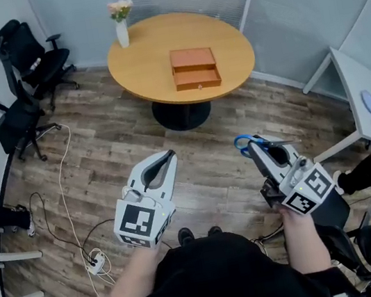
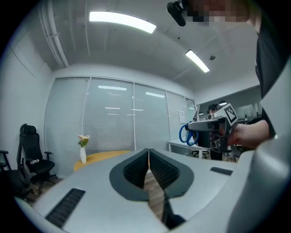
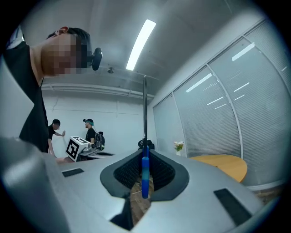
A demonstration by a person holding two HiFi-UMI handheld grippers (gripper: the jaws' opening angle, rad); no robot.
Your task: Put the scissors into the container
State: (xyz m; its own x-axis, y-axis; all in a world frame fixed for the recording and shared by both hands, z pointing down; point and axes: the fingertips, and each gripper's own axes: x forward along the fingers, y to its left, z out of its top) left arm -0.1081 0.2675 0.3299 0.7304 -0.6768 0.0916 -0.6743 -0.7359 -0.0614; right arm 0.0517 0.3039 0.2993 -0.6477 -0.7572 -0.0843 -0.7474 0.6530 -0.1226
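Note:
An orange container with a drawer front sits on the round wooden table, well ahead of both grippers. My right gripper is shut on blue-handled scissors, held in the air over the floor. In the right gripper view the scissors stand edge-on between the jaws, with the blade rising straight up. To the left, my left gripper is shut with nothing in it. The left gripper view shows its jaws closed together, with the right gripper and the blue handles off to the right.
A white vase of flowers stands at the table's far left edge. Black office chairs are at the left, and a cable with a power strip lies on the wood floor. A white desk stands at the right. Two people stand in the background.

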